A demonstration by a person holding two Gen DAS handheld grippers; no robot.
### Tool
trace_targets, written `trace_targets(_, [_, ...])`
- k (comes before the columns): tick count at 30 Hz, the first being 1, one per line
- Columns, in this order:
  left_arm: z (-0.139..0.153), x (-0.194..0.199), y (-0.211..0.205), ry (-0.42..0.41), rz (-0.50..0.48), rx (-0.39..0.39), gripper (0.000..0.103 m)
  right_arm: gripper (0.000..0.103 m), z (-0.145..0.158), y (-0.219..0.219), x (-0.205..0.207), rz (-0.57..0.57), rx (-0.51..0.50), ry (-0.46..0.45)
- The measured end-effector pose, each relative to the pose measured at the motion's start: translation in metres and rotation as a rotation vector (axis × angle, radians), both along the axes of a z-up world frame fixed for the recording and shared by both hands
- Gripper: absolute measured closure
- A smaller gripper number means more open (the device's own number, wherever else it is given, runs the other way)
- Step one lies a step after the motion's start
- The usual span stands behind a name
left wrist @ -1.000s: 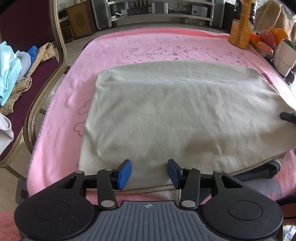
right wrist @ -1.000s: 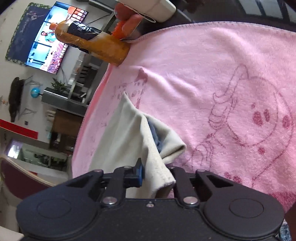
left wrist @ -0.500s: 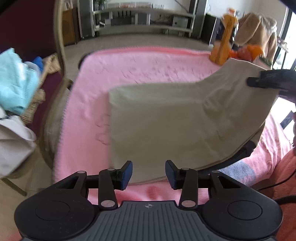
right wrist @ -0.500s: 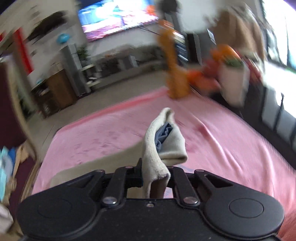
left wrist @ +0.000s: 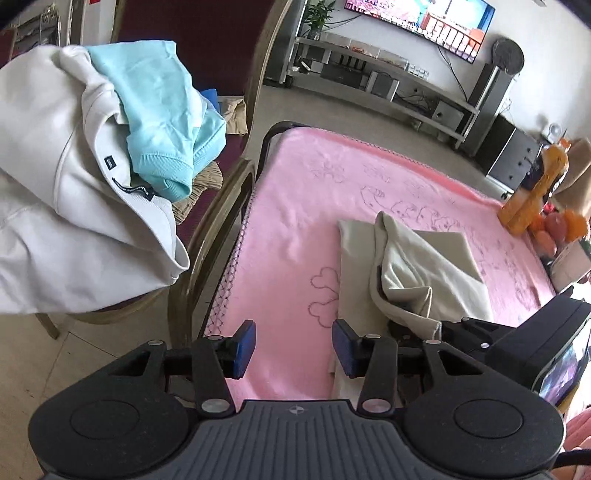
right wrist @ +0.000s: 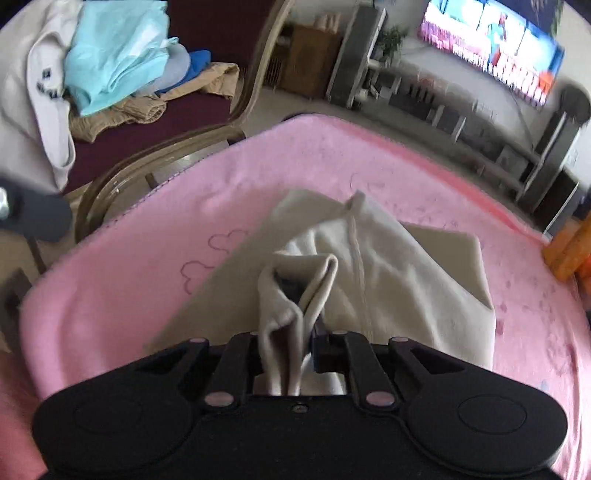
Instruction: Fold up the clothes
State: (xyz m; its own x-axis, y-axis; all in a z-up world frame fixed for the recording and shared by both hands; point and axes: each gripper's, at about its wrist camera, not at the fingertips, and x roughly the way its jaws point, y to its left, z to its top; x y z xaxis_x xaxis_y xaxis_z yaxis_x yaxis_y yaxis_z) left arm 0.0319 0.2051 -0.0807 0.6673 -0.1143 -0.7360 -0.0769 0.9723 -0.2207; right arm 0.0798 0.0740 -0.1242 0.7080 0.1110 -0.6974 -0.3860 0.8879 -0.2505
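Cloth is bunching up between the fingers of the right gripper: its jaws are clamping a thick fold of the cream-beige fabric garment, and a darker blue-grey lining is peeking out of the pinched edge. From that grip the garment is draping down and away, one half doubled over the other, with a seam running up its raised ridge. The rest of it is lying flat on the fluffy pink blanket with purple cartoon outlines, which is covering the table.

Beside it, the left gripper is hanging over bare pink blanket near the table's left edge, its blue-padded fingers standing apart and holding nothing. The garment's left border is lying just to the right of it.

Further left, a gold-framed chair with a maroon seat is standing next to the table, piled with a white sweatshirt and a pale turquoise top. At the far right corner, an orange giraffe-shaped toy is standing beside some fruit. A wall-mounted television is playing above a low metal media shelf.
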Motion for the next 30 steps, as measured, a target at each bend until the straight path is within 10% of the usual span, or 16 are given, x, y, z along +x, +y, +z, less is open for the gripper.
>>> trace_targets(12, [0.002, -0.003, 0.009, -0.018, 0.029, -0.031, 0.059, 0.092, 0.042, -0.003, -0.02, 0.05, 0.17, -0.064])
trace_targets(17, [0.001, -0.002, 0.013, -0.01, 0.041, -0.037, 0.059, 0.086, 0.021, 0.004, -0.018, 0.145, 0.104, 0.055])
trace_targets(21, [0.001, -0.004, 0.017, -0.009, 0.06, -0.047, 0.059, 0.061, 0.033, -0.02, -0.029, 0.258, 0.248, 0.18])
trace_targets(24, [0.001, -0.004, 0.018, -0.008, 0.069, -0.054, 0.06, 0.061, 0.046, -0.042, -0.038, 0.33, 0.362, 0.266])
trace_targets(30, [0.004, -0.001, -0.003, -0.028, 0.003, 0.0, 0.071, 0.061, 0.064, -0.115, -0.046, 0.165, 0.482, 0.279])
